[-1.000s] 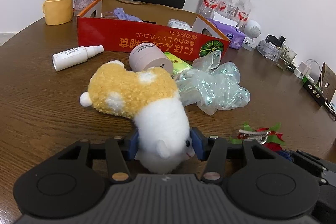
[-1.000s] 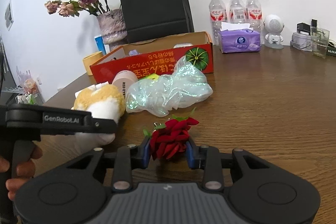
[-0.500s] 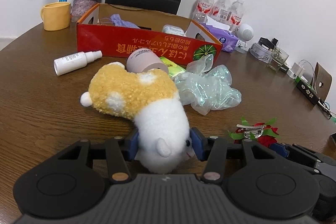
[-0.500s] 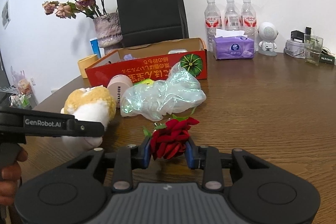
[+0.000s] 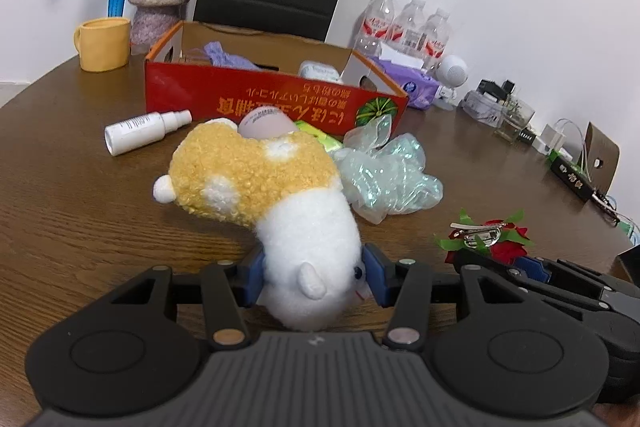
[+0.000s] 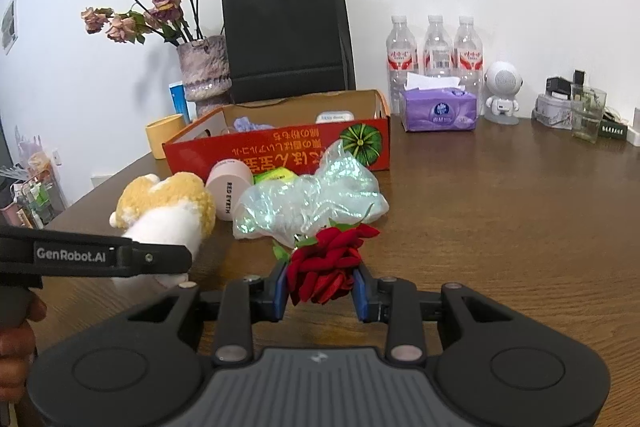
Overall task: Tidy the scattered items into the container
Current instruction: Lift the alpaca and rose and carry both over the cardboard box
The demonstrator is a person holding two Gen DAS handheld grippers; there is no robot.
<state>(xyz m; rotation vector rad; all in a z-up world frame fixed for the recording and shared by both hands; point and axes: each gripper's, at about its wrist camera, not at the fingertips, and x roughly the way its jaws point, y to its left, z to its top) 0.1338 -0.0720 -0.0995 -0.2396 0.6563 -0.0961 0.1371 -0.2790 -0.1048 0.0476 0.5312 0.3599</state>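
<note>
A: Both claws were loaded. The left claw point(image 5: 311, 279) had its pads pressed into the white end of the plush point(image 5: 256, 179), the yellow half sticking out ahead over the surface point(image 5: 72, 211).

B: And the right claw point(image 6: 320, 291) was clamped nearly closed on the red flower point(image 6: 330, 259), its clip side showing from the left view.

A: So the pick-up looked done for both; the carry to the box point(image 5: 276, 103) was the step in hand. It sat open behind the clutter, with a few things already inside.

B: What did the next move call for?

A: Lifting each load over the red front wall before letting go. The film bag point(image 5: 392, 175), pink jar point(image 6: 230, 193) and spray bottle point(image 5: 140, 131) lay in front of the box, so a low carry risked dragging the plush through them.

B: Those three still needed tidying.
</note>
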